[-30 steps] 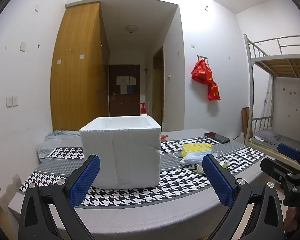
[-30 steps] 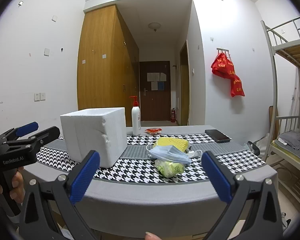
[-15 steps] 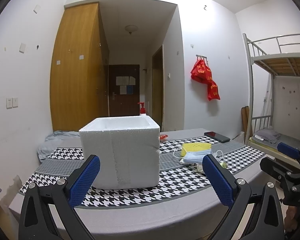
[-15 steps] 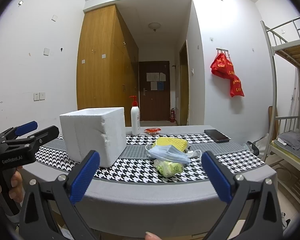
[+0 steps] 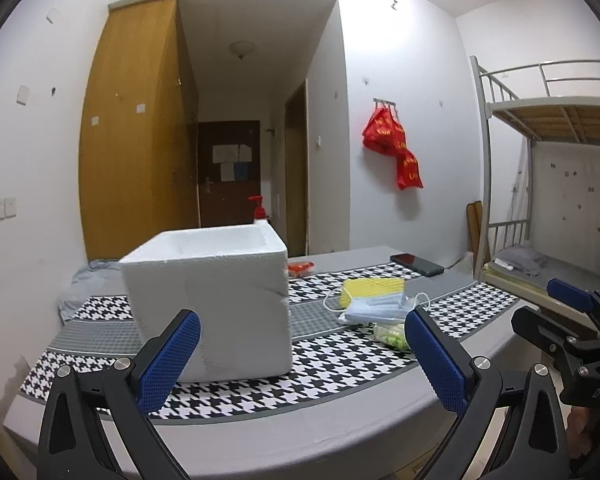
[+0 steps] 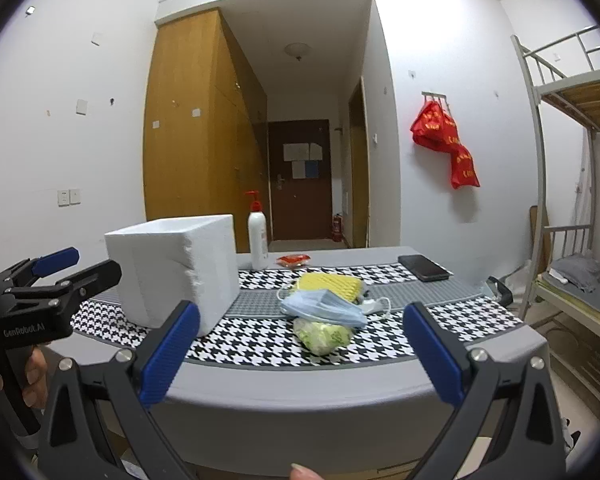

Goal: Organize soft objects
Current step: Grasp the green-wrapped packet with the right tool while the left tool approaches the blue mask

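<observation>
A white foam box (image 5: 212, 300) (image 6: 176, 272) stands open-topped on the left of the table. To its right lies a pile of soft things: a yellow sponge (image 6: 330, 285) (image 5: 372, 289), a blue face mask (image 6: 324, 309) (image 5: 376, 308) over it, and a green-printed soft packet (image 6: 324, 336) (image 5: 390, 336) in front. My left gripper (image 5: 300, 360) is open and empty, before the table edge facing the box. My right gripper (image 6: 300, 356) is open and empty, facing the pile. Each gripper shows in the other's view.
The grey table (image 6: 340, 388) carries a houndstooth runner (image 6: 260, 344), a white pump bottle (image 6: 257, 240), a red packet (image 6: 294, 259), a black phone (image 6: 423, 267) and a white cable (image 6: 376, 304). A bunk bed (image 6: 572, 200) stands to the right.
Both grippers have moved slightly forward toward the table; the box and pile look a little nearer. Nothing was picked up.
</observation>
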`<state>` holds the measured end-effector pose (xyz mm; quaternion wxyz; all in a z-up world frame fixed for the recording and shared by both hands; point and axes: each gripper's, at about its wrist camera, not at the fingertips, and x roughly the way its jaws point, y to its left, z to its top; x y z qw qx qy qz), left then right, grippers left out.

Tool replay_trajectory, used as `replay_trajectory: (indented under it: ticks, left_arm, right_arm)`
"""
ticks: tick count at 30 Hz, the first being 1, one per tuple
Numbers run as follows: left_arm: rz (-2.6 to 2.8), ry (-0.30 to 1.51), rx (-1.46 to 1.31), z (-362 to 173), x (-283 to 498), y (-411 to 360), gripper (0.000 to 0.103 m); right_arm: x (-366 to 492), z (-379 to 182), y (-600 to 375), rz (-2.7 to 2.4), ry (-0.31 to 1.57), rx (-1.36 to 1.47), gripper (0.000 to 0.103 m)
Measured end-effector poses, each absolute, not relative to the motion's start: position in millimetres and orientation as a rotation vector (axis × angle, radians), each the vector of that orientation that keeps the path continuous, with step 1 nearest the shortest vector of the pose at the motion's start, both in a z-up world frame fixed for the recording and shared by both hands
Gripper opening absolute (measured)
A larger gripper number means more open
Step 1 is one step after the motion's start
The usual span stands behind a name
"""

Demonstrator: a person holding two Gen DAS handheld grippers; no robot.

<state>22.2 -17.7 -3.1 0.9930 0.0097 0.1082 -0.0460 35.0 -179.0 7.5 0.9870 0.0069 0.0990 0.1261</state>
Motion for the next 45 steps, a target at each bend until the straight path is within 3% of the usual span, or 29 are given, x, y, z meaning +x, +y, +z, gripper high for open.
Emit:
replay_trajectory:
  ticks: [45]
  left_arm:
    - [-0.211, 0.447, 0.046, -54.0, 127.7, -66.5, 0.102]
  right_arm:
    - [156.4, -52.6, -221.6, 0.221, 0.476, 0.061, 0.103]
